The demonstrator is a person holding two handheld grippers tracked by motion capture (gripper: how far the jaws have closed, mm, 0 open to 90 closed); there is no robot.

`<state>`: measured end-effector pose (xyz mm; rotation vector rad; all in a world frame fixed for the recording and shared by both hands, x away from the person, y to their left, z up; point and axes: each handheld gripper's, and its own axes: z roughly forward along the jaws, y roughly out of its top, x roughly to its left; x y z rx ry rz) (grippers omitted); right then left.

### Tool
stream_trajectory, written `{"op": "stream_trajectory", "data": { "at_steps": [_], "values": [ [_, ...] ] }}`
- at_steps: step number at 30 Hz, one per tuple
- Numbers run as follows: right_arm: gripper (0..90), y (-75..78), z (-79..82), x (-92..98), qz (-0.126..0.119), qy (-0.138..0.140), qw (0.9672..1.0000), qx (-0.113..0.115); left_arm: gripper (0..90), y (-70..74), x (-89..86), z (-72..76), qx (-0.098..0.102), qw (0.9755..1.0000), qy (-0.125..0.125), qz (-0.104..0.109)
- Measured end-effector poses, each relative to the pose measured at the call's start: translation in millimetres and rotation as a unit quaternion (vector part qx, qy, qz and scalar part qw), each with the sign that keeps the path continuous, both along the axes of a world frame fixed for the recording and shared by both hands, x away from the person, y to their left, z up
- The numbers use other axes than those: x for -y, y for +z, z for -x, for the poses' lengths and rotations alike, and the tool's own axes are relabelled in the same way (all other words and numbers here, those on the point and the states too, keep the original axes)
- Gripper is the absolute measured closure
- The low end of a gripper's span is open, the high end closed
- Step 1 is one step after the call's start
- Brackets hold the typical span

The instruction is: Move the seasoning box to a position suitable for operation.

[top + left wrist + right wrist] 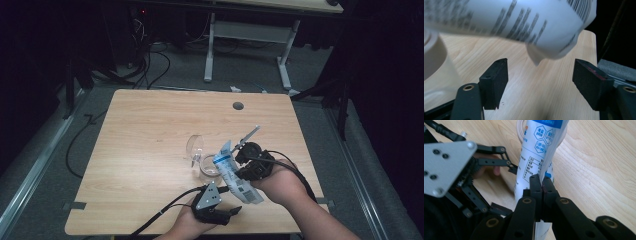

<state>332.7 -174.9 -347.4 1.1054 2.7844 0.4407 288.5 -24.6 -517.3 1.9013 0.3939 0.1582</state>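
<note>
My right hand-held gripper [541, 182] is clamped on the white pouch [232, 172], holding it above the worktop [150, 130]; its long axis slopes from far-left down to near-right, top end over the glass bowl [206, 167]. My left hand-held gripper [539, 80], jaws spread and empty, sits just below the pouch's lower end, the nearer tool.

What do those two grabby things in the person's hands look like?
Both are black, built of jointed bars with brass-coloured rivets. The left gripper carries a grey three-cornered plate with screws on top, and its block-shaped black pads have flat faces. The right gripper has two narrow black jaws. A black cable trails from each. The forearms are bare, with no sleeves in sight.
</note>
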Motion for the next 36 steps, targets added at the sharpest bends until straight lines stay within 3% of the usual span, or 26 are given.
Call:
{"op": "stream_trajectory", "data": {
  "at_steps": [5,11,15,19,25,29,36],
  "values": [
    [90.0,-2.2,1.0,-1.2,-0.006,0.001,1.0000,-0.002,26.1,-1.5,12.6,-1.6,-0.001,1.0000,-0.001,0.001],
    [90.0,-4.8,1.9,-1.9,-0.012,0.000,0.9999,-0.005,31.5,-4.3,16.4,-0.2,-0.001,1.0000,0.005,-0.004],
    [90.0,-5.7,1.6,-1.8,-0.014,0.001,0.9999,-0.003,41.6,-3.2,13.9,4.2,0.012,0.9999,0.004,-0.006],
    [90.0,-3.1,2.4,-3.7,-0.014,0.000,0.9999,-0.003,47.1,0.2,8.9,6.3,0.014,0.9998,0.010,-0.006],
    [89.8,0.3,2.6,-8.4,-0.016,0.004,0.9999,0.003,49.8,5.3,2.9,10.8,0.018,0.9997,0.017,-0.006],
    [89.6,-1.5,4.0,-11.2,-0.011,0.000,0.9999,0.007,51.9,8.0,4.5,16.6,0.043,0.9989,0.018,-0.010],
    [89.3,-2.9,2.8,-10.7,-0.009,-0.005,0.9999,0.007,54.6,10.8,3.1,18.3,0.046,0.9986,0.024,-0.011]
  ]
}}
